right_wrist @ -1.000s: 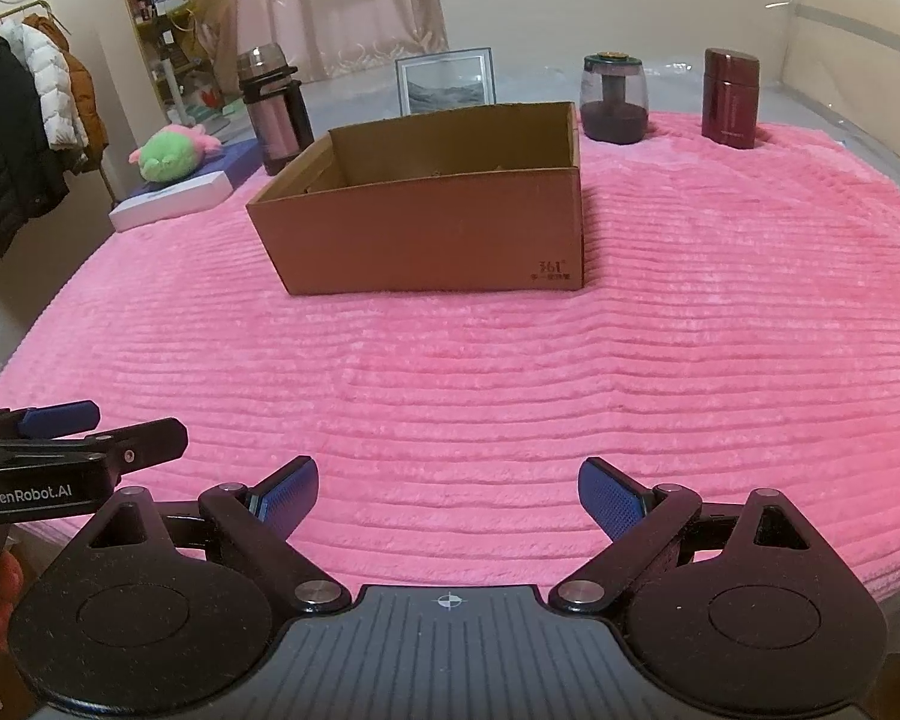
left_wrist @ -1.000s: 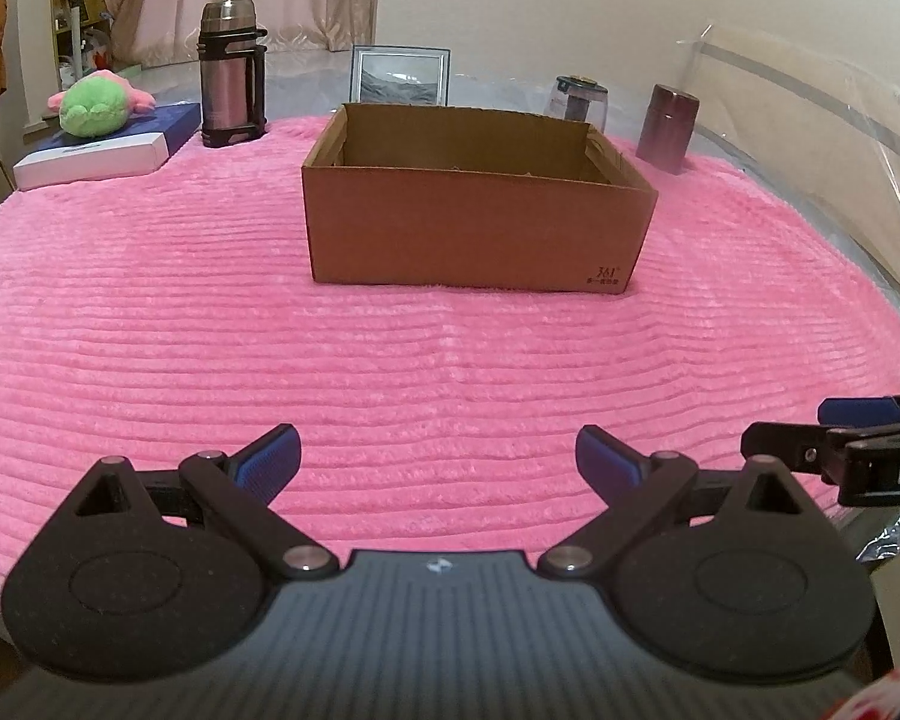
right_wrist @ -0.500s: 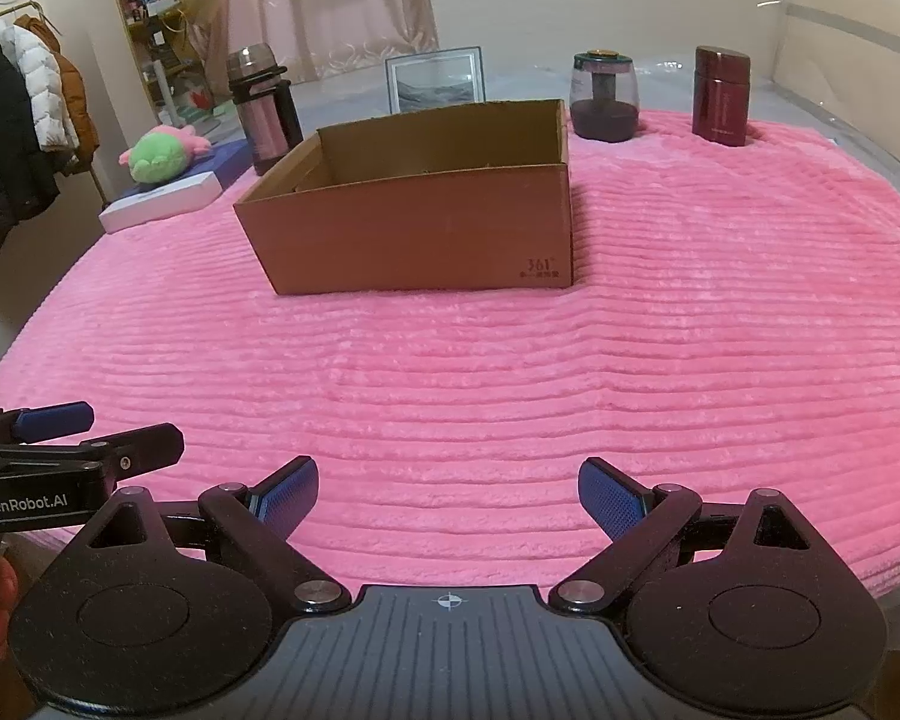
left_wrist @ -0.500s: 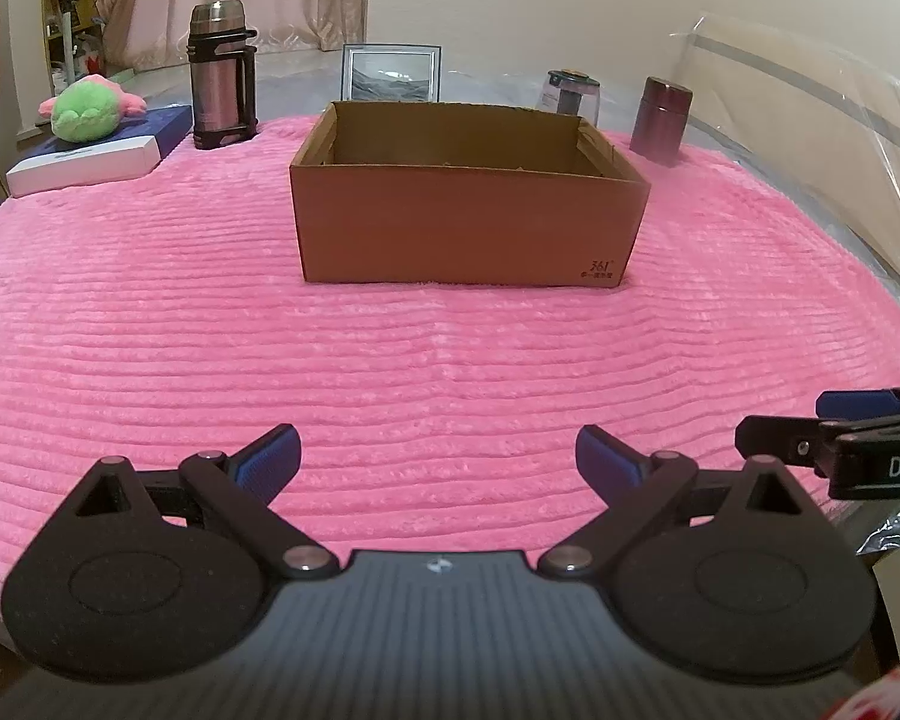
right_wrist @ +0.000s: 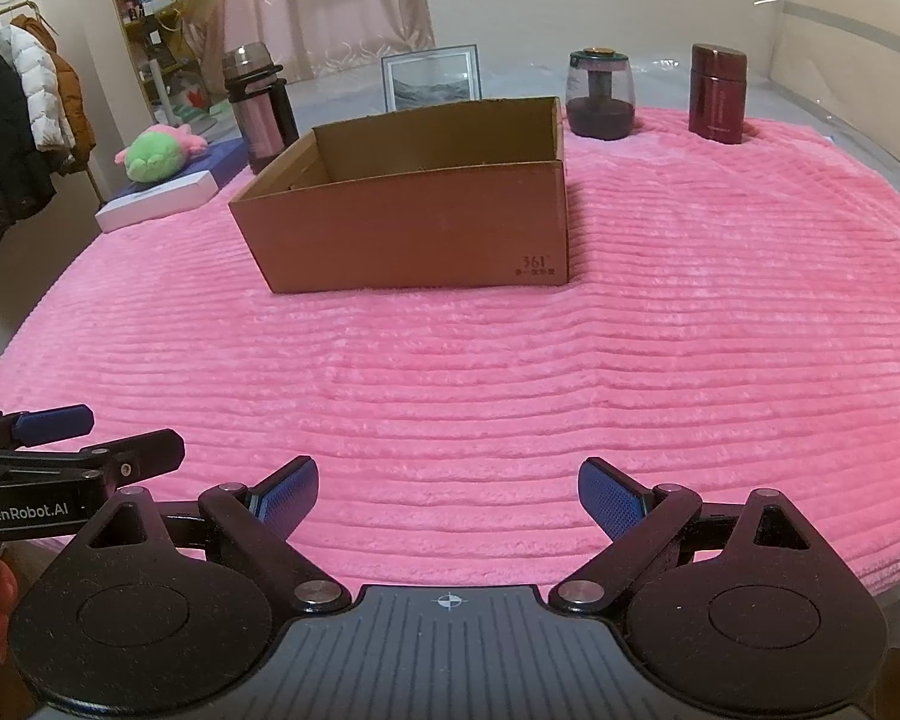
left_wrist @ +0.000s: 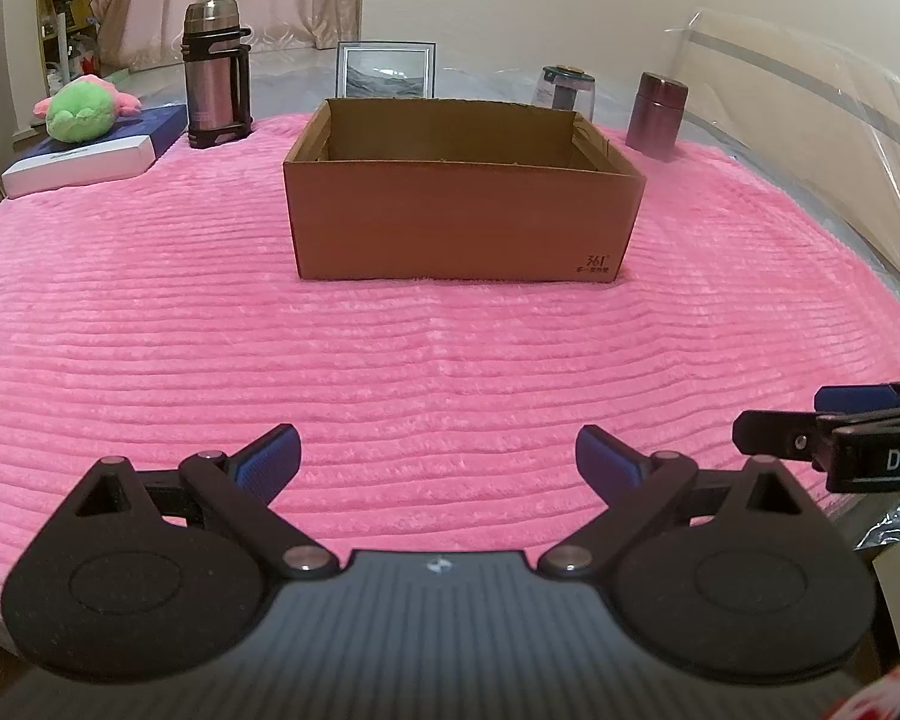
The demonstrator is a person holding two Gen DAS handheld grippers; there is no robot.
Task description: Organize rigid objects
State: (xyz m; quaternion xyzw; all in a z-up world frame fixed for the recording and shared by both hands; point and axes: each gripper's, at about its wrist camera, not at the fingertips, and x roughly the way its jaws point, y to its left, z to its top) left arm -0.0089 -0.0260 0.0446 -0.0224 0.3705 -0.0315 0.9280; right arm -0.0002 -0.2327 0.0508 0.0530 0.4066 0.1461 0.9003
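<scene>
Pink ribbed plush blanket [left_wrist: 450, 360] covers the surface.

Left wrist view: left gripper [left_wrist: 438, 456] low over the near blanket, jaws wide apart, nothing between them. Open brown cardboard box [left_wrist: 462, 228] stands mid-blanket; small print "361" at its lower right corner, the line under it too small to read. No contents visible inside. Behind the box: steel thermos with black handle [left_wrist: 216, 75], framed landscape picture [left_wrist: 387, 69], clear glass jar with dark lid [left_wrist: 567, 87], dark red metal canister [left_wrist: 657, 114]. Far left: green and pink plush toy [left_wrist: 84, 111] lying on a flat blue and white box [left_wrist: 90, 156]. Right gripper's body [left_wrist: 840, 438] enters at the right edge, letters "DA" legible.

Right wrist view: right gripper [right_wrist: 448, 495] jaws likewise wide apart and empty. Left gripper's side reads "GenRobot.AI". The jar stands at the box's far right corner, the canister right of it, both upright on the blanket. Jackets on a rack [right_wrist: 12, 120] hang far left.
</scene>
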